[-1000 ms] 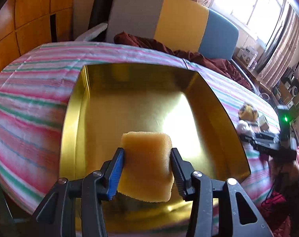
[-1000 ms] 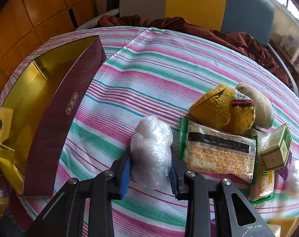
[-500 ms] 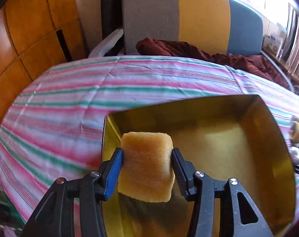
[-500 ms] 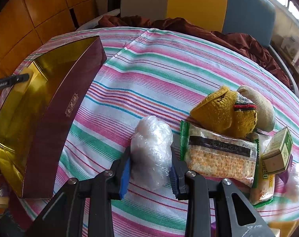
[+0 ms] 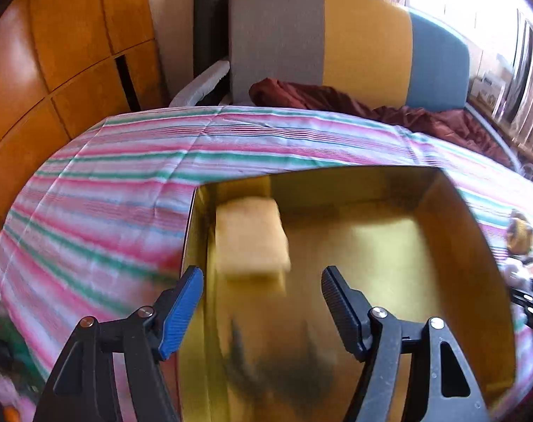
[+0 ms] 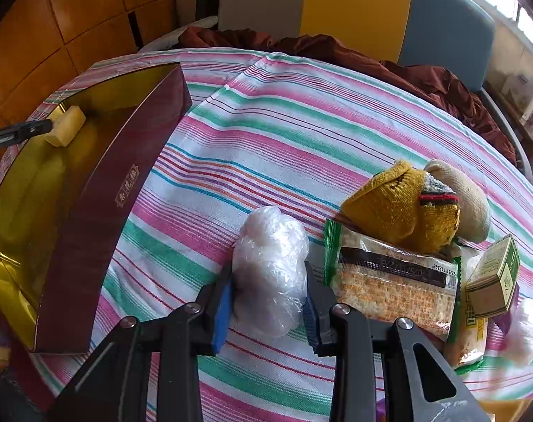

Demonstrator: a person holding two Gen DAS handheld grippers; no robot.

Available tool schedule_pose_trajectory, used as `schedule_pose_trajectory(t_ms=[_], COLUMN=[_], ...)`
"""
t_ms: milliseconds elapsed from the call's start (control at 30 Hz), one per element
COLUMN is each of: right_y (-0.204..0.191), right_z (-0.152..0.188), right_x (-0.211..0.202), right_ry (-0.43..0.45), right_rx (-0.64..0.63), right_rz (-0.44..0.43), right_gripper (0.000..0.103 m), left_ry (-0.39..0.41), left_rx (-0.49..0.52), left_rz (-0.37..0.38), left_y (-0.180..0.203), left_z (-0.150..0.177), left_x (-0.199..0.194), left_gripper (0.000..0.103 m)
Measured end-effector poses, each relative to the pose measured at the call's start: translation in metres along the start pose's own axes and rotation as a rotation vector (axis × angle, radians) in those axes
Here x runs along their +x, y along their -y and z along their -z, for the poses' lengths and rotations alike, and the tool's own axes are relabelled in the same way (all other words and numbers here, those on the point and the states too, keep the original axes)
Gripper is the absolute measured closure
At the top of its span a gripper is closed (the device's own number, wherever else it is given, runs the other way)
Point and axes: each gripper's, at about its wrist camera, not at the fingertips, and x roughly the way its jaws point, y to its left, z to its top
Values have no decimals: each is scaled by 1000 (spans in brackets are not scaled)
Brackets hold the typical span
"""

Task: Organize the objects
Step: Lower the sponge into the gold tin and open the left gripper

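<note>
A yellow sponge (image 5: 250,241) lies inside the gold-lined box (image 5: 442,207), in its far left corner; it also shows in the right wrist view (image 6: 66,130). My left gripper (image 5: 261,302) is open and empty just behind the sponge, over the box's left wall. My right gripper (image 6: 268,299) is shut on a crumpled clear plastic bag (image 6: 271,267) resting on the striped tablecloth (image 6: 266,133). The box's maroon outer wall (image 6: 119,204) stands left of the bag.
A cracker packet (image 6: 389,288), a yellow knitted sock bundle (image 6: 403,207), a small green box (image 6: 495,277) and another plastic wad (image 6: 523,330) lie at the right. A chair with dark red cloth (image 5: 336,98) stands behind the table. Wooden panels are at the left.
My left gripper opened and let go of the sponge, which now lies in the box's far left corner. My right gripper stayed shut on the plastic bag.
</note>
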Motion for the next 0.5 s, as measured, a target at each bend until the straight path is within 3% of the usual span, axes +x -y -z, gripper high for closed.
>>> schedule_pose_trajectory(t_ms=[267,500], right_y=[-4,-5], right_z=[0,2], right_x=[-2,-3], right_ry=[9,24], right_rx=[-12,-17], right_rz=[20,28], right_gripper=[67,67], left_ry=[87,140], left_rx=[-42,-109], left_rz=[4,-58], left_y=[15,10], left_z=[61,78], left_x=[-75,-107], left_gripper=[32,32])
